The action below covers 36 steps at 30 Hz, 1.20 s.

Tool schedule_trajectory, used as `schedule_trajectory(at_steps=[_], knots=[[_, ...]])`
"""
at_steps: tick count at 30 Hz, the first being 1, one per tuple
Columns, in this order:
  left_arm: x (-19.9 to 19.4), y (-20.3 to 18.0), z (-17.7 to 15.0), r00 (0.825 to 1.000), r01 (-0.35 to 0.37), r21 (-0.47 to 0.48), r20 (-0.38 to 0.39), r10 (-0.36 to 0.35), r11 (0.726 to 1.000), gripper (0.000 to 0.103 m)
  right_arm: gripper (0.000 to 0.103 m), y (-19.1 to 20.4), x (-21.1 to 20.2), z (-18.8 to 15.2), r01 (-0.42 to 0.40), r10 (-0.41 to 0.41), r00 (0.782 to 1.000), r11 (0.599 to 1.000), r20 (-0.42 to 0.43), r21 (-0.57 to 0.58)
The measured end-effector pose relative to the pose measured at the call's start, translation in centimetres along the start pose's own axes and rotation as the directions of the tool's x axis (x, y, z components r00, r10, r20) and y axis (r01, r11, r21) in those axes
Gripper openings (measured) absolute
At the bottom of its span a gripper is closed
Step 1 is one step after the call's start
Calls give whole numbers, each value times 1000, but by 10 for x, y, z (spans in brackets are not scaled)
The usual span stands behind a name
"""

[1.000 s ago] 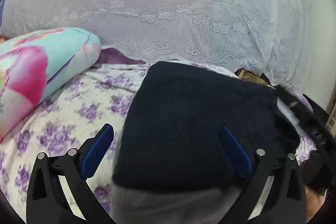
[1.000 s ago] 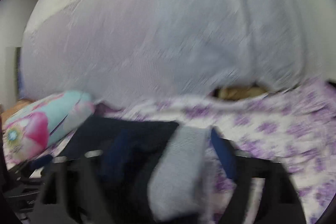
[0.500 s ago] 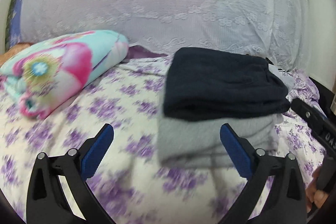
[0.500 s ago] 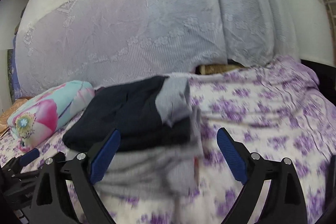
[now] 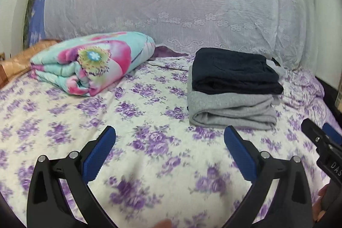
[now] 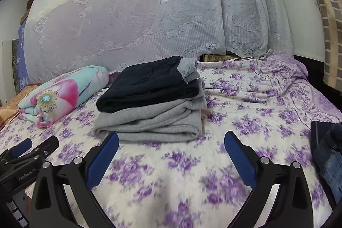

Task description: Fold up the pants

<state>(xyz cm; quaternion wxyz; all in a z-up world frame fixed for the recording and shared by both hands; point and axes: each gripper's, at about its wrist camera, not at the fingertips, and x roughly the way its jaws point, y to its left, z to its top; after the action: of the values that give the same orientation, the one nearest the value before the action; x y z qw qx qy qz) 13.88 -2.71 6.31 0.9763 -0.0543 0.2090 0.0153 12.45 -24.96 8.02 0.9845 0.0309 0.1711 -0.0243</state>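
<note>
Folded dark navy pants (image 5: 233, 69) (image 6: 149, 82) lie on top of folded grey pants (image 5: 230, 110) (image 6: 154, 121), stacked on the bed's purple-flowered sheet (image 5: 149, 142) (image 6: 256, 121). My left gripper (image 5: 170, 138) is open, hovering over bare sheet in front of the stack with nothing between its blue pads. My right gripper (image 6: 171, 143) is open as well, just short of the grey pants' near edge. Each gripper shows at the side of the other's view. A dark garment with blue denim (image 6: 329, 153) lies at the right edge of the right wrist view.
A rolled turquoise and pink floral blanket (image 5: 92, 63) (image 6: 62, 93) lies left of the stack. A white lace cover (image 5: 181, 3) (image 6: 149, 14) drapes over a large pile behind the bed. Brown patterned fabric (image 6: 329, 25) hangs at the far right.
Both grippers have pulled back from the stacked pants, which were close under them a second ago. The stack now rests alone on the bed, farther off in both views.
</note>
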Motion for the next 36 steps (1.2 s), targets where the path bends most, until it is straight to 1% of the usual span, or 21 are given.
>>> schedule_trajectory(at_steps=[3, 7, 9, 11, 12, 15, 17, 20, 22, 25, 31, 36], knots=[[-10, -7, -3, 1000, -16, 49, 0, 16, 999, 99, 100, 2, -14, -4, 1, -1, 1000, 1000, 26, -6], [-9, -15, -1, 1000, -12, 75, -19, 13, 997, 99, 100, 3, -8, -1, 1, -1, 1000, 1000, 29, -18], [1, -19, 4, 999, 6, 68, -45, -3, 998, 99, 100, 0, 1, 0, -8, 8, 1000, 1000, 12, -11], [11, -23, 10, 998, 17, 60, -56, -14, 998, 99, 100, -3, 9, 3, 5, -5, 1000, 1000, 6, -8], [17, -27, 14, 999, 6, 65, -53, -3, 998, 99, 100, -5, 13, 4, 8, -8, 1000, 1000, 9, -7], [32, -39, 18, 999, -27, 97, -29, 30, 995, 99, 100, -9, 27, 7, 11, -11, 1000, 1000, 3, -3], [41, -44, 16, 999, -11, 117, -44, 17, 993, 99, 100, -11, 36, 8, 14, -14, 1000, 1000, -10, 0], [53, -56, 12, 997, 9, 174, -82, 5, 985, 99, 100, -13, 45, 10, 25, -25, 1000, 1000, -14, 3], [56, -59, 13, 997, 16, 192, -81, 0, 981, 99, 100, -14, 48, 10, 29, -29, 999, 1000, -12, 12], [57, -60, 15, 998, 26, 194, -69, -13, 981, 99, 100, -13, 54, 10, 46, -46, 998, 999, -34, 11], [53, -51, 13, 997, 44, 156, -64, -34, 987, 99, 100, -6, 47, 9, 46, -46, 999, 999, 3, -26], [47, -55, 11, 999, 29, 180, -41, -22, 983, 99, 100, -3, 43, 9, 48, -47, 999, 998, 17, -45]])
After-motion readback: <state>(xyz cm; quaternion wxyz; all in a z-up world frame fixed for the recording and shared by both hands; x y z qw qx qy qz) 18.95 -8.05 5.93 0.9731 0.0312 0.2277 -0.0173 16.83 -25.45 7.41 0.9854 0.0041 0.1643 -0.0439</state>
